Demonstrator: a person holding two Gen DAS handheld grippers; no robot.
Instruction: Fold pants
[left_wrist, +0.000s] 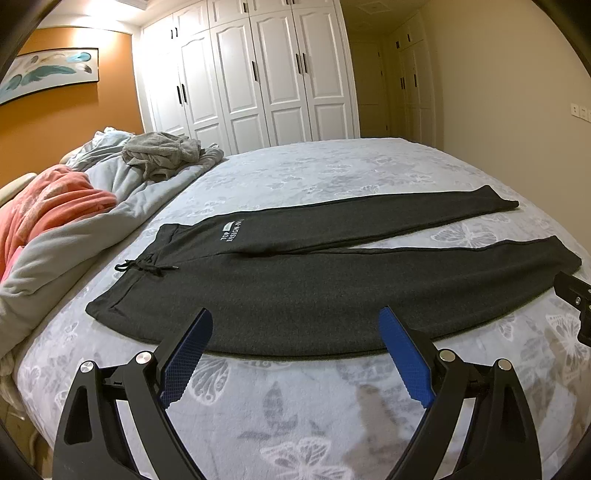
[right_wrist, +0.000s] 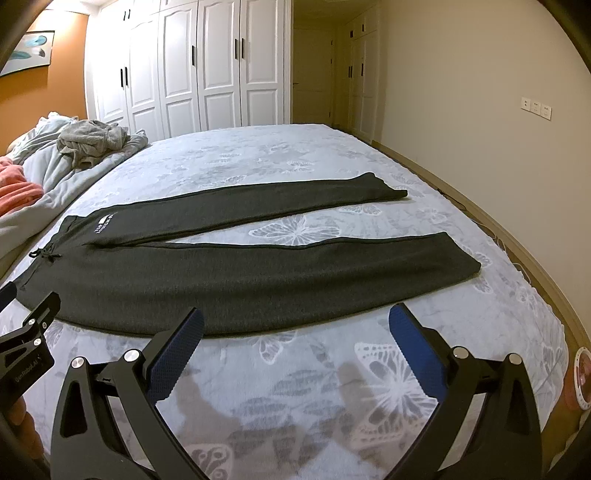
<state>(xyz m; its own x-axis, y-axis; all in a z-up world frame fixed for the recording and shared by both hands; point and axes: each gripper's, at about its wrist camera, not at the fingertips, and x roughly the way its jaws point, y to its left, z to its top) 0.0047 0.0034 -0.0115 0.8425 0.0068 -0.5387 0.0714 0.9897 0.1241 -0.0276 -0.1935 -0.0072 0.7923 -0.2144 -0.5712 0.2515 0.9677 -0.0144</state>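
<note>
Dark grey pants (left_wrist: 314, 288) lie flat on the bed, waistband with black drawstring (left_wrist: 147, 266) to the left, both legs spread to the right in a V. They also show in the right wrist view (right_wrist: 229, 280). My left gripper (left_wrist: 295, 321) is open and empty, hovering at the near edge of the pants by the hip. My right gripper (right_wrist: 295, 319) is open and empty, at the near edge of the near leg. The left gripper's body shows at the left edge of the right wrist view (right_wrist: 26, 339).
The bed (left_wrist: 288, 413) has a grey butterfly-print cover. A pile of grey and orange bedding (left_wrist: 74, 206) and a crumpled grey garment (left_wrist: 162, 155) lie along the left side. White wardrobes (left_wrist: 251, 74) stand behind. The bed's right edge (right_wrist: 524, 280) drops off near the wall.
</note>
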